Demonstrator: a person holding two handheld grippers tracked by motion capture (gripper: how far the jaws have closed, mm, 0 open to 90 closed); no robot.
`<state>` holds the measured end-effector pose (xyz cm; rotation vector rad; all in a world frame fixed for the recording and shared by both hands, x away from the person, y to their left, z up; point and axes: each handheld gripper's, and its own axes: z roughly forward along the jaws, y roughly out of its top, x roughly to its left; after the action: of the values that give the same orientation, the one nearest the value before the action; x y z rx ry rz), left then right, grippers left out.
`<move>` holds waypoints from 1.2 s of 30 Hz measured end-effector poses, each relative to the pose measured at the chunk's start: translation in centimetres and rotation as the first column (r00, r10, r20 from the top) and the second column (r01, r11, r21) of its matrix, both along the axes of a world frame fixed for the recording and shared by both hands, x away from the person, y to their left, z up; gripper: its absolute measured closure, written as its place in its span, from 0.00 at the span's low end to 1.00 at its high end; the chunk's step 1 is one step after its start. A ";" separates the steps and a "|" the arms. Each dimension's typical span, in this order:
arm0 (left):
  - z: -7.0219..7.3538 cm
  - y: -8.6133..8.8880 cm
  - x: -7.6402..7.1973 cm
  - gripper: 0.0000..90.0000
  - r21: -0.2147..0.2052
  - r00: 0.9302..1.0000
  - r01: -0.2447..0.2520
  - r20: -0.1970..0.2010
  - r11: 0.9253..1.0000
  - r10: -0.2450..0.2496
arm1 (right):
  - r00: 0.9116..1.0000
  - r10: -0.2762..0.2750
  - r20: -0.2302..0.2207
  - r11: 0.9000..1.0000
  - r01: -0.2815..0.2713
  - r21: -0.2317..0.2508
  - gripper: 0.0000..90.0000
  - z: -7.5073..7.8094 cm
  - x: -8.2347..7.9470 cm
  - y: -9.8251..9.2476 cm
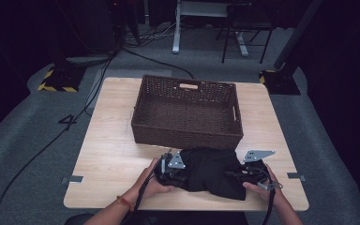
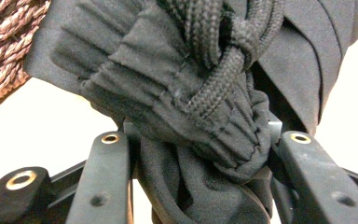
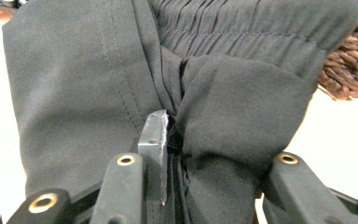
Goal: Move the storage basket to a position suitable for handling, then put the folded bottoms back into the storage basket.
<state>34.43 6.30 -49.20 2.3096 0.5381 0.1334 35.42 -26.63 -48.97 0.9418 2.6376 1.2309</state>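
Wicker basket [image 1: 187,133], brown, one: centre of the high view, on a wooden table [image 1: 108,154]; woven floor bare, nothing visible inside; handle cut-outs in its far and right walls.

Black garment [image 1: 213,171], one: bunched at lower centre of the high view, on the table just in front of the basket's near wall. Gathered elastic hem and a knotted braided drawcord [image 2: 223,65] fill the upper middle of the left gripper view.

Grippers, two. Left gripper [image 1: 168,171], lower centre-left, jaws pinched on the garment's left end, cloth packed between them. Right gripper [image 1: 253,173], lower right, jaws likewise clamped on the garment's right end.

Hands, two, one per gripper.
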 end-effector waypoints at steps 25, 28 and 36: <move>0.1 0.5 -0.3 0.71 -0.021 0.999 0.011 0.040 1.000 -0.011 | 0.996 -0.010 0.088 1.000 0.011 -0.002 0.83 0.5 -1.3 0.2; 0.4 0.7 -0.2 0.73 -0.026 0.999 0.021 0.047 0.999 -0.020 | 0.995 -0.005 0.097 1.000 0.005 -0.001 0.83 0.8 -1.4 0.2; 1.7 1.0 -1.4 0.73 -0.021 0.995 0.036 0.094 0.999 -0.034 | 0.992 0.011 0.127 1.000 -0.011 0.001 0.83 2.1 -2.3 0.5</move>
<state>33.03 7.33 -47.47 2.2771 0.4492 0.2172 33.07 -26.10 -46.88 0.8213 2.5476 1.2517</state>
